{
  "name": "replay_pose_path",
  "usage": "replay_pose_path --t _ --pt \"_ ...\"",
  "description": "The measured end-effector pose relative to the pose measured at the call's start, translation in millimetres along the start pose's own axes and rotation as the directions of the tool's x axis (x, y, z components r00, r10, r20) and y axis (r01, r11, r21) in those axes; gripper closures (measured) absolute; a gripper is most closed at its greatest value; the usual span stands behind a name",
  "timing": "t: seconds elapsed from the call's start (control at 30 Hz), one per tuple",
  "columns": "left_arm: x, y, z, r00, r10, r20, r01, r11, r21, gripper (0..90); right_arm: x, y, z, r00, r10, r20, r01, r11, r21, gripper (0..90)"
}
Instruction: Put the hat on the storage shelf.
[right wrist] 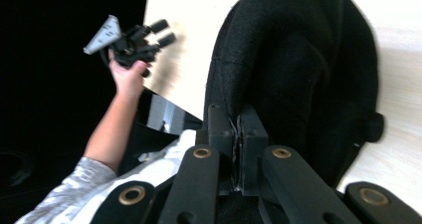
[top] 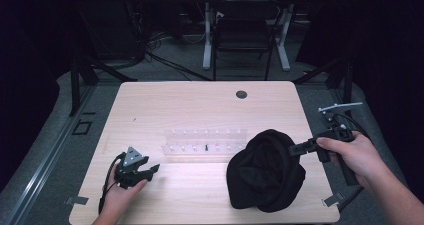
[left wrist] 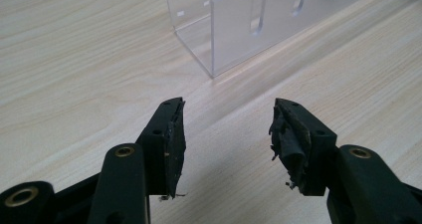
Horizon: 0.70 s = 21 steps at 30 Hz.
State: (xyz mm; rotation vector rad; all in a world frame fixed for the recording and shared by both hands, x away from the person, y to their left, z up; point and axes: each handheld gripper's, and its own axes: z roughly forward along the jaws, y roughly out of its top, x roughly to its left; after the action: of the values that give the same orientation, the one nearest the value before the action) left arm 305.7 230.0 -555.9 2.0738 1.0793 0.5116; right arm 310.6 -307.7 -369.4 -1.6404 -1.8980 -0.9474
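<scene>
A black knitted cloth, shaped like a beanie [top: 265, 170], lies bunched at the front right of the wooden table [top: 150, 105]. My right gripper [top: 295, 147] comes in from the right and is shut on the cloth's upper right edge. In the right gripper view the jaws are pressed together on the black fabric [right wrist: 298, 59] at the gripper [right wrist: 237, 117]. My left gripper [top: 152, 170] rests low over the table's front left, open and holding nothing. The left gripper view has its jaws apart [left wrist: 226, 129] over bare wood, and the right gripper view catches it farther off [right wrist: 161, 32].
A clear acrylic rack [top: 205, 144] with a row of slots lies across the middle of the table, just ahead of the left gripper [left wrist: 234, 30]. A small dark cable hole [top: 241, 94] sits near the far edge. A chair [top: 245, 32] and desk legs stand beyond the table.
</scene>
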Motion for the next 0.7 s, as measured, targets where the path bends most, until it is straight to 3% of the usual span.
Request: replay_pose_path --t 0.03,0.37,0.7 --pt "-0.1 0.1 0.0 1.0 0.0 0.001 0.0 1.0 0.001 47.2 2.8 0.8 -2.8 0.9997 0.003 -0.026 -0.003 1.0 -0.011 88.1" --pt "-0.2 0.1 -0.1 1.0 0.001 -0.001 -0.001 1.0 0.0 47.2 11.4 3.7 -14.9 0.9975 -0.002 -0.071 -0.003 0.998 -0.061 88.1" --pt "-0.4 0.2 0.0 1.0 0.0 0.001 0.0 1.0 0.005 47.2 14.5 12.0 -32.6 0.9843 0.006 -0.176 -0.031 0.99 -0.14 88.1"
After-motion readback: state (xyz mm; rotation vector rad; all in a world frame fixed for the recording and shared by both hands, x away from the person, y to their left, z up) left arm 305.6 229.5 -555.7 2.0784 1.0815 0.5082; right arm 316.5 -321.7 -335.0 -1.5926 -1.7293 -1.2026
